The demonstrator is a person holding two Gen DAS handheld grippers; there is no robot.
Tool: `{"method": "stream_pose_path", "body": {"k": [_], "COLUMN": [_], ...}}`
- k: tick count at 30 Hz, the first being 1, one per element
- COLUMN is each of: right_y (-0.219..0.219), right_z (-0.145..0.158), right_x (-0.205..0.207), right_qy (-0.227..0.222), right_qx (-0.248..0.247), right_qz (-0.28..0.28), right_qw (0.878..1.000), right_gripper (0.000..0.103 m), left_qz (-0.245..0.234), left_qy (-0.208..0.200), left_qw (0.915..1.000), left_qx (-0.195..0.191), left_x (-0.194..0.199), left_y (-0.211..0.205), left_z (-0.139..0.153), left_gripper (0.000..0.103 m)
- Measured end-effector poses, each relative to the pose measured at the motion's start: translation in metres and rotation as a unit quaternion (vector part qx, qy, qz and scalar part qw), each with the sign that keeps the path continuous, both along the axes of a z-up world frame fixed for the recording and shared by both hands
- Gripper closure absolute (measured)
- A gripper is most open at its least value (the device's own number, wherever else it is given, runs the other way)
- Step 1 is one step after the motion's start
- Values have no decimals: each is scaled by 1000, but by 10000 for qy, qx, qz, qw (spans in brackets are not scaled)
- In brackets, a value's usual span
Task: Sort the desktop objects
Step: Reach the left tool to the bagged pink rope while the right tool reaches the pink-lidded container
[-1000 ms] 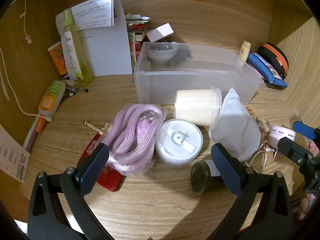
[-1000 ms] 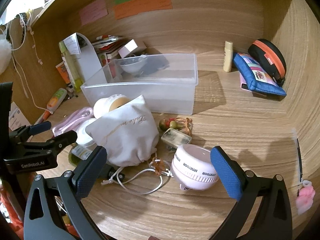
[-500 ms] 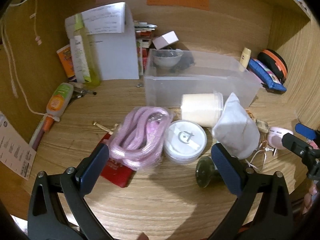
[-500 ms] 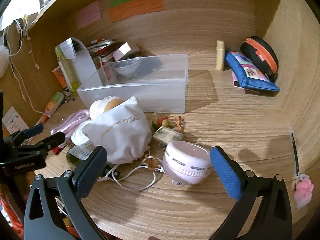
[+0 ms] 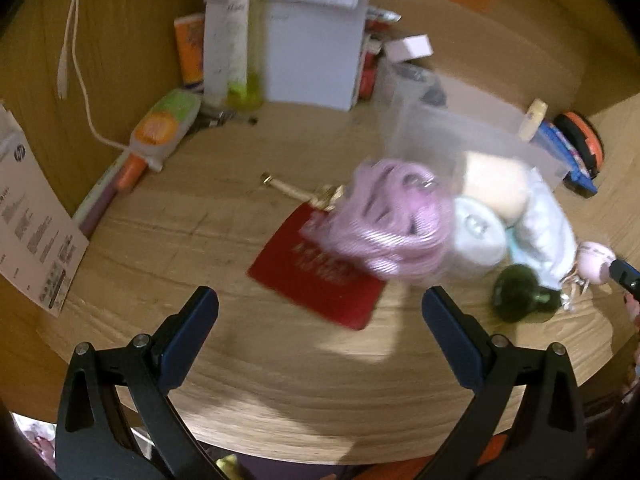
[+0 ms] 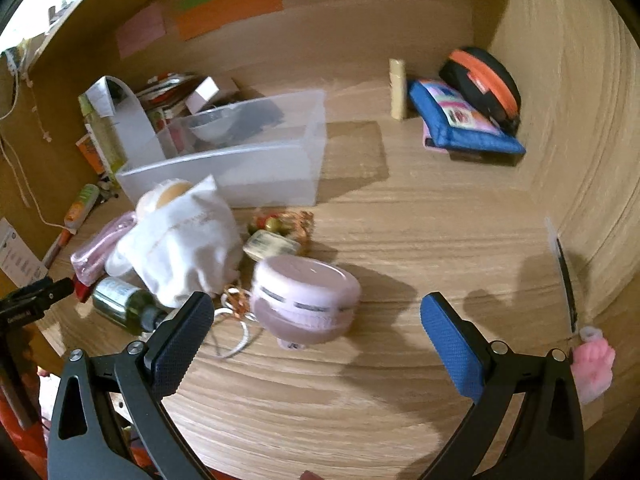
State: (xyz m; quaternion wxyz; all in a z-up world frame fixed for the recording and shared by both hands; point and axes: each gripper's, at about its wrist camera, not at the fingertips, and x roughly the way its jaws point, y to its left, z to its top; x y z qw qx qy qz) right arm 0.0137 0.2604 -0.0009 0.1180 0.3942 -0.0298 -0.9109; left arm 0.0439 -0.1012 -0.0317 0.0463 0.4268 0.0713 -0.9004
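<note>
A clear plastic bin (image 6: 256, 164) stands mid-desk with a bowl (image 6: 210, 126) inside. In front of it lie a pink rope coil (image 5: 388, 220), a red booklet (image 5: 320, 284), a white round lid (image 5: 476, 232), a white cloth pouch (image 6: 184, 240), a green glass bottle (image 6: 124, 304) and a pink round jar (image 6: 306, 300). My left gripper (image 5: 320, 332) is open and empty, above the desk just before the red booklet. My right gripper (image 6: 312, 340) is open and empty, with the pink jar just ahead between its fingers.
A white paper stand (image 5: 312, 40), a green spray bottle (image 5: 240, 40) and a tube (image 5: 160, 132) crowd the back left. A blue pouch (image 6: 460, 124) and an orange-black case (image 6: 484, 84) lie back right. A pink charm (image 6: 592, 364) hangs on the right wall.
My left gripper has swung left and pulled back, so the clutter now sits to its right and looks blurred. My right gripper has shifted slightly, and the pink jar has slid a little left in its view.
</note>
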Motion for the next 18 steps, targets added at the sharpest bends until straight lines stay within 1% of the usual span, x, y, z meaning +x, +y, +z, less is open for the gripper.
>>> {"method": "stream_pose_path", "body": {"k": [3, 6, 9, 12, 14, 16, 18], "right_y": [11, 16, 18, 16, 13, 9, 6], "right_z": [-10, -16, -20, -22, -22, -22, -21], "right_x": [-7, -11, -16, -19, -22, -24, -26], "right_qy": [-260, -452, -575, -609, -609, -605, -599], "right_qx": [-180, -373, -510, -558, -557, -532, -506], "right_qz": [-67, -95, -100, -57, 3, 71, 137], "right_qw": [9995, 9982, 9970, 9966, 9966, 9967, 9968], "right_gripper": [0, 0, 1, 1, 2, 3, 3], "left_qz": [-98, -531, -873, -1180, -1293, -1412, -1529], "left_qy": [-87, 13, 22, -198, -345, -565, -713], "left_qw": [9999, 9986, 9961, 9924, 9904, 9879, 9855], "left_qx": [-58, -8, -123, -302, -349, -316, -155], "left_x": [-5, -14, -28, -49, -59, -69, -75], "left_y": [0, 11, 23, 35, 37, 36, 30], "left_z": [0, 11, 17, 16, 13, 7, 5], "left_gripper": [0, 0, 0, 0, 0, 0, 0]}}
